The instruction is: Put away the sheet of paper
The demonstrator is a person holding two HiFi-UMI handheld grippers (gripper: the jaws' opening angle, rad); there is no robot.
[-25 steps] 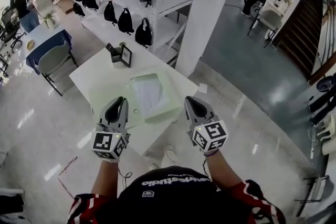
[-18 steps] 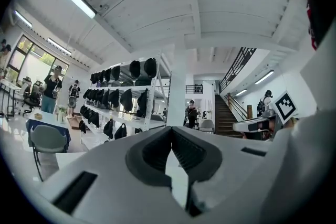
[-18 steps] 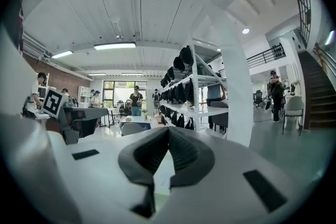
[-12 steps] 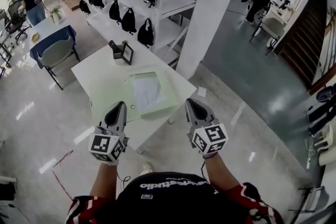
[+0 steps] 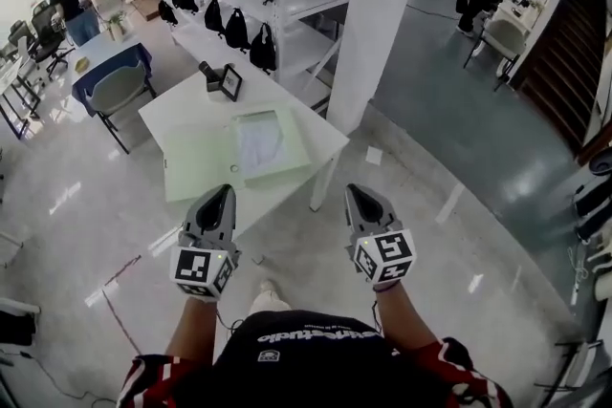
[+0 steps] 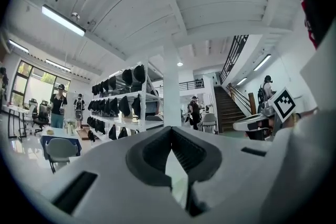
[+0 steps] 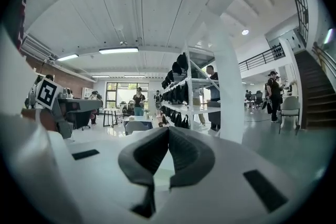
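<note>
In the head view, the sheet of paper lies flat on a pale green folder on the white surface, at the centre of the frame, near a small picture frame. The left gripper and right gripper hover in the lower half, short of the surface's near edge and apart from the paper. In the left gripper view, the left gripper is clenched on nothing. In the right gripper view, the right gripper is likewise clenched and empty, facing shelves of black bags.
</note>
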